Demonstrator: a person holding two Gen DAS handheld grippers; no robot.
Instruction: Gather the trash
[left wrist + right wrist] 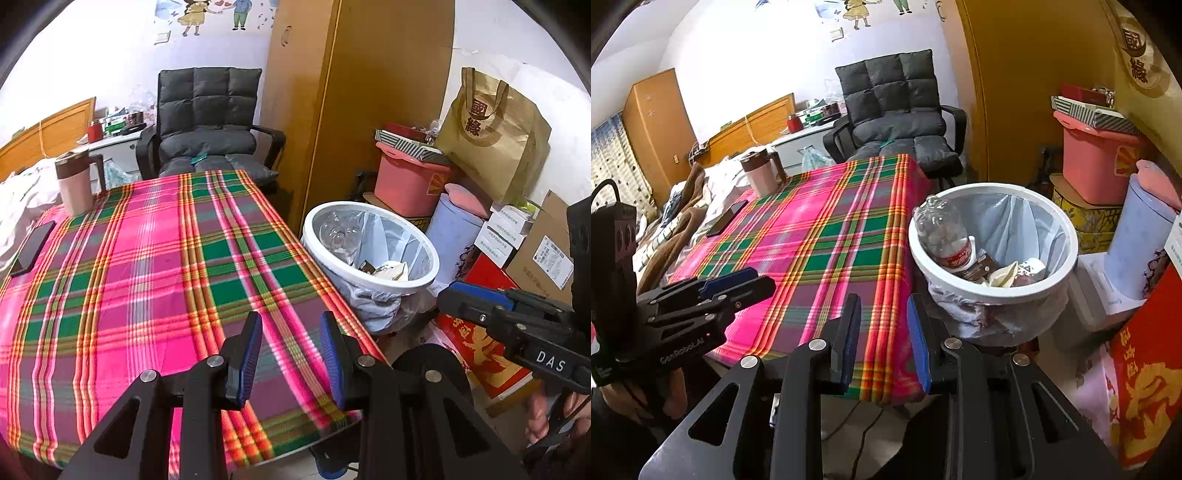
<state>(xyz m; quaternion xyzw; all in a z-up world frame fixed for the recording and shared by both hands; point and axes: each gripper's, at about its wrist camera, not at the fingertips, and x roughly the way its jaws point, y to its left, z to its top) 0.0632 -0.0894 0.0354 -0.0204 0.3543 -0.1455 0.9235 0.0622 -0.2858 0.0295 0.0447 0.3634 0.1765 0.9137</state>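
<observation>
A white trash bin with a pale liner stands on the floor right of the plaid-covered table; it also shows in the right wrist view. Inside lie a clear plastic bottle with a red label, wrappers and crumpled paper. My left gripper is open and empty above the table's near edge. My right gripper is open and empty over the table's near right corner, short of the bin. Each gripper shows in the other's view, the right and the left.
On the table stand a pink mug with a brown lid and a dark phone. A grey chair is behind the table. Boxes, a pink bin, a paper bag and a red box crowd the right.
</observation>
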